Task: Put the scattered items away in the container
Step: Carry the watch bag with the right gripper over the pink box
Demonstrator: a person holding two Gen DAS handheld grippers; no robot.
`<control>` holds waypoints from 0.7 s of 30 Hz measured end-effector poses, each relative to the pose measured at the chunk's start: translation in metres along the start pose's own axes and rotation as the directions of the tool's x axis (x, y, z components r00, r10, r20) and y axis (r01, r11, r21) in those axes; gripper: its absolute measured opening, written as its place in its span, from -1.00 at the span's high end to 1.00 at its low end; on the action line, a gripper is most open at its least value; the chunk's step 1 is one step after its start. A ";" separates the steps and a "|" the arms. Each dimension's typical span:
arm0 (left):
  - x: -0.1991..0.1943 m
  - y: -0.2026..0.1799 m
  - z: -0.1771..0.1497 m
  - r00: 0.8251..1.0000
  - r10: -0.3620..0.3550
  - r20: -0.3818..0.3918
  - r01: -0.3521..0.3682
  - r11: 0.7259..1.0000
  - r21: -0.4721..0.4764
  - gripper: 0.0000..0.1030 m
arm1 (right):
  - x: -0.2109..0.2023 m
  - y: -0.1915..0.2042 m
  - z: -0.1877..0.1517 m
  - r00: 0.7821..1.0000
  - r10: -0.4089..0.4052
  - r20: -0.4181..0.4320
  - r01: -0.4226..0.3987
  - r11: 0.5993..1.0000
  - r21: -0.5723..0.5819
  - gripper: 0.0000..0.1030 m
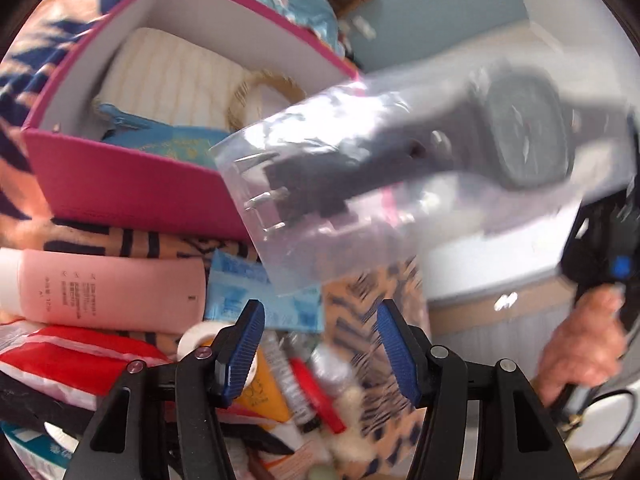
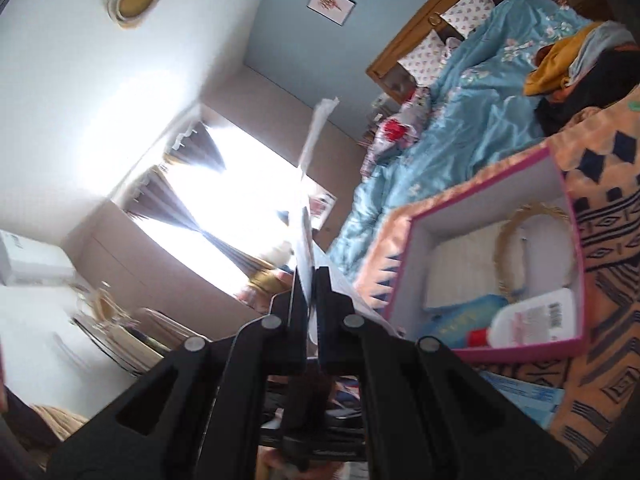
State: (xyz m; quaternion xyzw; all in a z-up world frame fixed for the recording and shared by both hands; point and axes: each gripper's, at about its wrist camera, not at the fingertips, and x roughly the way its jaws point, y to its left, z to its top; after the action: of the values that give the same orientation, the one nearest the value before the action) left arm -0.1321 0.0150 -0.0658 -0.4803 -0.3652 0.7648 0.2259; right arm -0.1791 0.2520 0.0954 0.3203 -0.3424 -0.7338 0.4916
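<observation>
A clear plastic bag [image 1: 340, 220] with a dark wristwatch [image 1: 520, 132] inside hangs in the air beside the pink box [image 1: 132, 184]. My right gripper [image 2: 310, 280] is shut on the bag's edge [image 2: 316, 140], which shows edge-on in the right wrist view. My left gripper [image 1: 320, 320] stands open with nothing between its blue pads [image 1: 248, 320], low over a heap of loose items. The box [image 2: 520, 350] holds a white ribbed pad, a woven ring [image 2: 536, 216], blue items and a white bottle with a red cap [image 2: 532, 320].
On the orange patterned blanket [image 1: 384, 320] lie a pink bottle [image 1: 108, 288], a blue sachet [image 1: 256, 296], a red and white packet [image 1: 68, 356], an orange tube [image 1: 264, 392] and a tape roll [image 1: 196, 336]. A hand [image 1: 580, 344] shows at the right. A blue quilt [image 2: 460, 120] lies behind the box.
</observation>
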 end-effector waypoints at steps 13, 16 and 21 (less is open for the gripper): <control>0.020 0.017 0.018 0.997 0.065 -0.032 -0.065 0.998 0.001 -0.11 | -0.049 -0.139 -0.035 0.958 -0.287 -0.009 0.276 0.913 0.299 0.92; 0.013 0.023 0.020 0.998 0.056 -0.037 -0.057 0.998 -0.018 -0.11 | -0.049 -0.159 -0.050 0.943 -0.331 -0.047 0.328 0.890 0.318 0.91; 0.004 0.025 0.019 0.999 0.044 -0.023 -0.045 0.998 -0.048 -0.26 | -0.046 -0.165 -0.061 0.929 -0.364 -0.068 0.367 0.882 0.294 0.89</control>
State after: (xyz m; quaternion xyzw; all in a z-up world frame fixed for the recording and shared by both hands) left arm -0.1511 -0.0047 -0.0827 -0.5018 -0.3705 0.7553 0.2009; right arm -0.1979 0.3304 -0.0673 0.4542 -0.3813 -0.7505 0.2916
